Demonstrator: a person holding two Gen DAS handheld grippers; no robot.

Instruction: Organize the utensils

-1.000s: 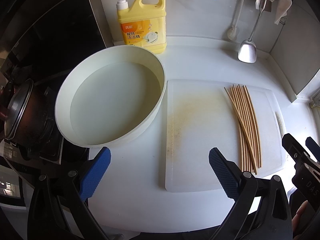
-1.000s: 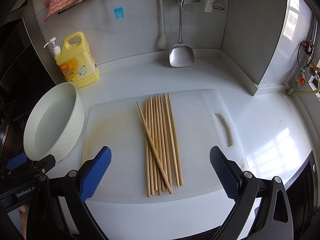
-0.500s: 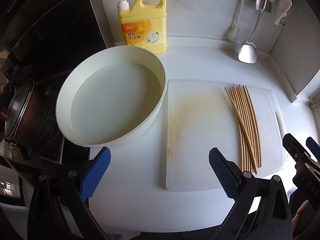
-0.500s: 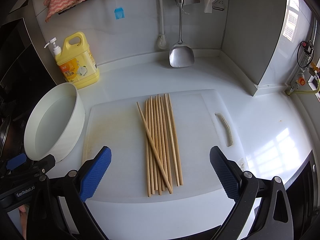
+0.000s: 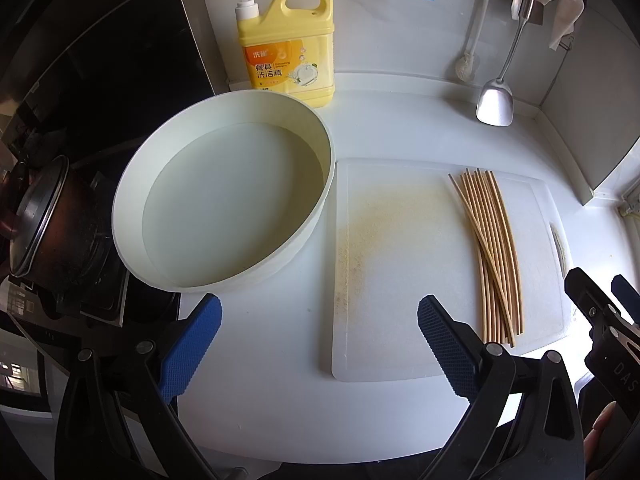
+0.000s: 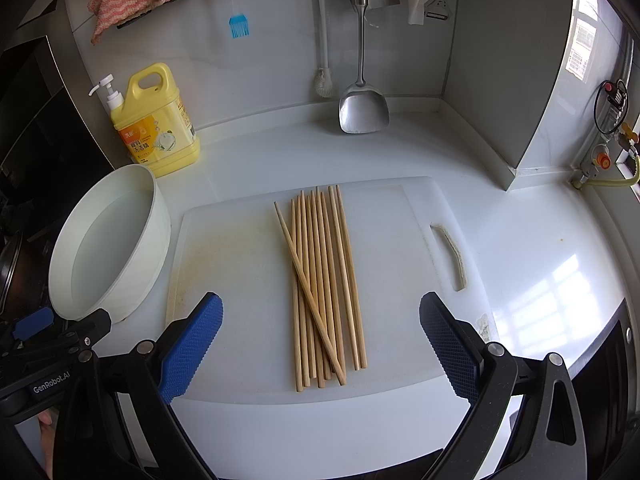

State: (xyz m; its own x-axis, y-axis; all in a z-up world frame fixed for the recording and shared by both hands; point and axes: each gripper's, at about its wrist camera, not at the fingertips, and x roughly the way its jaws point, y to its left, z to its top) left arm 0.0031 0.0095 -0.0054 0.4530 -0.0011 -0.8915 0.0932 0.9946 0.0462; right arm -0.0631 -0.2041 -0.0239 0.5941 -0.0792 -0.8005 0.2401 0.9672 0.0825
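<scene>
Both grippers hover with jaws wide and empty over the counter.

The chopsticks (image 6: 326, 284) lie bundled on the board (image 6: 240, 264), straight ahead between the right gripper (image 6: 320, 344) jaws, one stick crossing the rest. For the left gripper (image 5: 320, 344) they sit beyond its right jaw; the basin (image 5: 224, 196) lies ahead of its left jaw, touching the board. Behind stand the soap jug (image 6: 156, 124) and a hanging spatula (image 6: 364, 108). Nothing blocks the chopsticks.

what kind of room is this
Most likely a home kitchen counter: a yellow dish soap jug by the wall, a metal spatula hanging above the white counter, and a pot on a stove beside it.
</scene>
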